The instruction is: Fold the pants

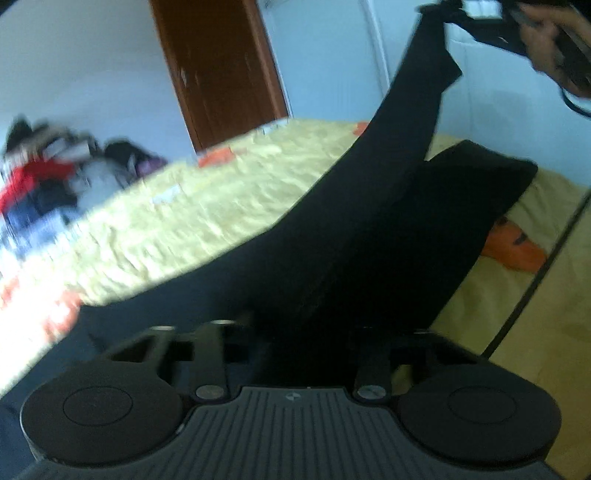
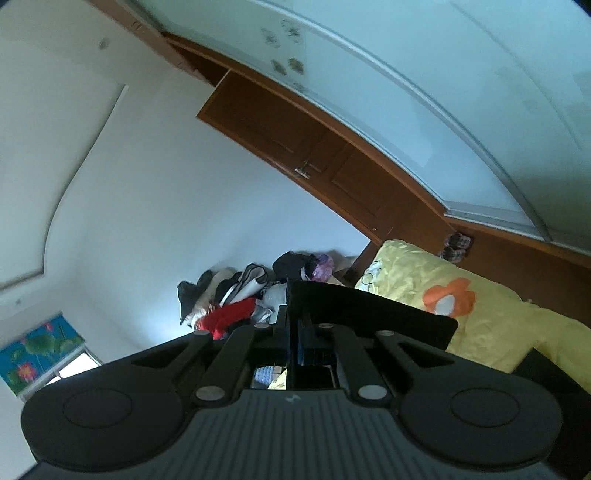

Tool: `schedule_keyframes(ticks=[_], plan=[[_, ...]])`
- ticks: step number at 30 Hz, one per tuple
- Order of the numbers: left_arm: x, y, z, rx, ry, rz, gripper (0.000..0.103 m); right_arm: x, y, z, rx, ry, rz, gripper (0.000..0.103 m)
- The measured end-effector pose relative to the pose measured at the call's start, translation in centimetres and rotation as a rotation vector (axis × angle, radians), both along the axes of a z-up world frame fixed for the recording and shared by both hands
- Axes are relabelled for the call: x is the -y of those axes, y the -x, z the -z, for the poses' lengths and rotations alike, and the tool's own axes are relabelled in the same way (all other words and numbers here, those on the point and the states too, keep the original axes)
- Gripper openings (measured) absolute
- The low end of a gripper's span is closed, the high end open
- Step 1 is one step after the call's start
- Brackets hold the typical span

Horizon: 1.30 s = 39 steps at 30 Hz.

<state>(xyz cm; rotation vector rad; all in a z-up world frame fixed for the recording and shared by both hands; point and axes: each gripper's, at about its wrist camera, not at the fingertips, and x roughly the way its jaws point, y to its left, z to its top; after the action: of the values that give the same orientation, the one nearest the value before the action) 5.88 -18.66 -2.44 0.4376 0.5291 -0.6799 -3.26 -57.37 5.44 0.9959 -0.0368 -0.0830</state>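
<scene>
Black pants [image 1: 369,221] lie across a yellow bedspread [image 1: 184,221]. One leg is lifted off the bed and runs up to the top right corner. There my right gripper [image 1: 454,14], held by a person's hand [image 1: 546,44], pinches the leg's end. In the right wrist view that gripper [image 2: 293,321] is shut, and a flat black flap of the pants [image 2: 388,317] sticks out to its right. My left gripper [image 1: 295,325] sits low at the near end of the pants. Its fingertips are buried in the dark cloth, which bunches up out of the jaws.
A heap of mixed clothes [image 1: 48,177] lies past the bed's far left edge, also seen as the clothes heap [image 2: 240,295]. A brown wardrobe door [image 1: 221,74] and white walls stand behind. A thin black cable [image 1: 535,277] crosses the bedspread at right. An orange flower print [image 2: 448,297] marks the bedspread.
</scene>
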Motion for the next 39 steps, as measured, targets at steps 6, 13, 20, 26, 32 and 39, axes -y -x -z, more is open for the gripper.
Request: schedule_keyframes(ticks=[6, 13, 20, 26, 32, 39], plan=[[-2.6, -2.3, -2.2, -0.064, 0.2, -0.11, 0.008, 1.1, -3.3, 0.9, -0.056, -0.041, -0.04, 0.004], [-6.2, -2.9, -9.0, 0.21, 0.402, -0.3, 0.025, 0.4, -3.2, -2.0, 0.217, 0.048, -0.043, 0.004], [-2.5, -1.9, -0.5, -0.118, 0.145, -0.133, 0.019, 3.7, 1.5, 9.1, -0.2, -0.113, 0.121, 0.004], [-2.2, -0.8, -0.1, -0.073, 0.125, -0.104, 0.017, 4.1, 4.3, 13.5, -0.267, -0.181, 0.17, 0.004], [-2.6, 0.6, -0.8, -0.078, 0.134, -0.091, 0.017, 3.0, 5.8, 12.0, -0.249, -0.093, 0.197, 0.004], [-2.6, 1.2, 0.3, -0.1, 0.107, -0.077, 0.018, 2.7, 7.5, 12.5, -0.324, -0.079, 0.213, 0.004]])
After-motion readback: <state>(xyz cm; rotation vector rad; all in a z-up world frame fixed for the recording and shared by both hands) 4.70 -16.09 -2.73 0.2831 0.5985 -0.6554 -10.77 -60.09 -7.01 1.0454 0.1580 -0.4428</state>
